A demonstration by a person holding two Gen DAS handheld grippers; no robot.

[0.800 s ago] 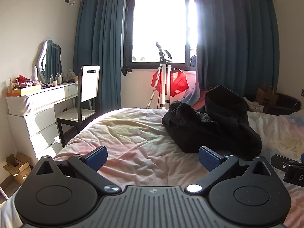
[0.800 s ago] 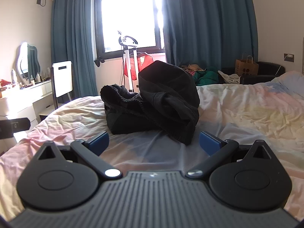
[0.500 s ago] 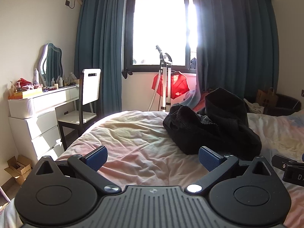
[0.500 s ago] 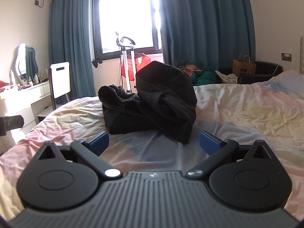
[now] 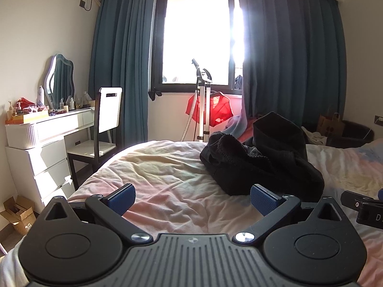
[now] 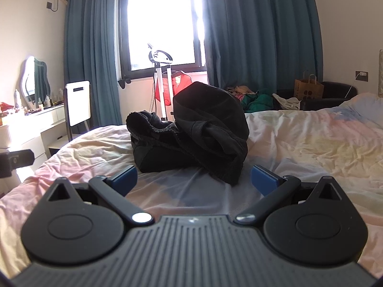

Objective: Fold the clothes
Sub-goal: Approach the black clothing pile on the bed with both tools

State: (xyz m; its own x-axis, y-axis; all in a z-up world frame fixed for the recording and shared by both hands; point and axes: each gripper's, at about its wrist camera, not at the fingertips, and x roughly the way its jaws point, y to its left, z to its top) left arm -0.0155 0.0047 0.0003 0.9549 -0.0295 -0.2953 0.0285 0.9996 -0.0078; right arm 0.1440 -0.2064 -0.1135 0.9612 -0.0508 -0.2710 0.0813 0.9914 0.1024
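Note:
A crumpled heap of black clothing lies on the bed, ahead and to the right in the left wrist view. It sits straight ahead in the right wrist view. My left gripper is open and empty, held above the sheet short of the heap. My right gripper is open and empty, just in front of the heap's near edge. The right gripper's finger shows at the right edge of the left wrist view.
A white dressing table with a mirror and a chair stand left of the bed. A garment steamer with a red top stands under the window. A dark armchair with a paper bag and loose clothes are at the back right.
Both grippers have tilted up slightly, so the room sits lower in view. The jaws stay open and the heap has not moved.

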